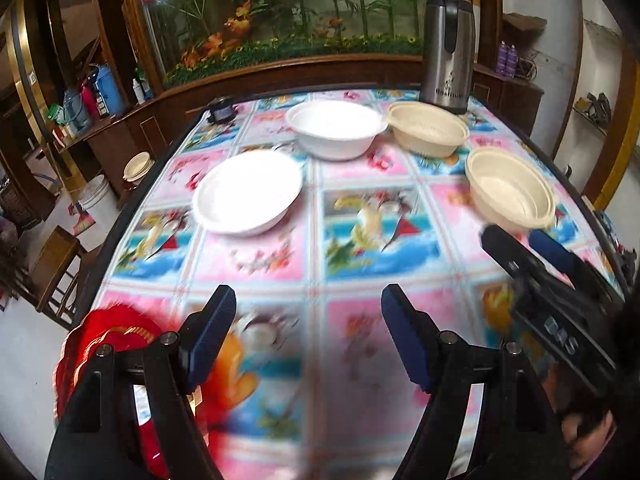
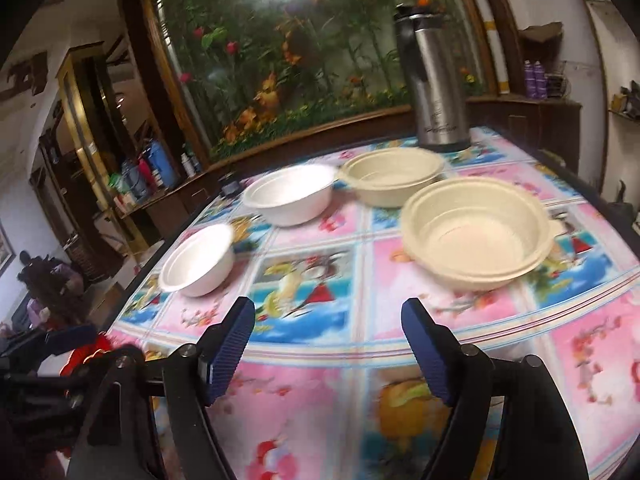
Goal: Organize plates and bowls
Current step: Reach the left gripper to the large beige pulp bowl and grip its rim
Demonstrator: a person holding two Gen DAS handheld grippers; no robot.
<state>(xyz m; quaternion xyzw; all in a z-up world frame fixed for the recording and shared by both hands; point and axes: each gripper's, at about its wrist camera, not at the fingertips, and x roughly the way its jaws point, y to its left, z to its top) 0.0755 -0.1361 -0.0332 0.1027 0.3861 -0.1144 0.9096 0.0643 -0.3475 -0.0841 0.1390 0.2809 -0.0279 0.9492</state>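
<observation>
Two white bowls and two cream bowls stand on the patterned tablecloth. The near white bowl [image 1: 246,192] [image 2: 198,260] is at the left, the far white bowl [image 1: 334,128] [image 2: 290,196] behind it. The far cream bowl [image 1: 428,128] [image 2: 394,180] stands by a steel flask; the near cream bowl [image 1: 508,188] [image 2: 476,232] is at the right. My left gripper [image 1: 308,336] is open and empty above the near table. My right gripper [image 2: 328,340] [image 1: 516,240] is open and empty, just short of the near cream bowl.
A steel flask [image 1: 448,48] [image 2: 434,80] stands at the table's far edge. A small dark jar [image 1: 220,110] sits at the far left. A red object [image 1: 108,344] lies at the near left edge. A wooden cabinet with a plant display stands behind the table [image 1: 320,264].
</observation>
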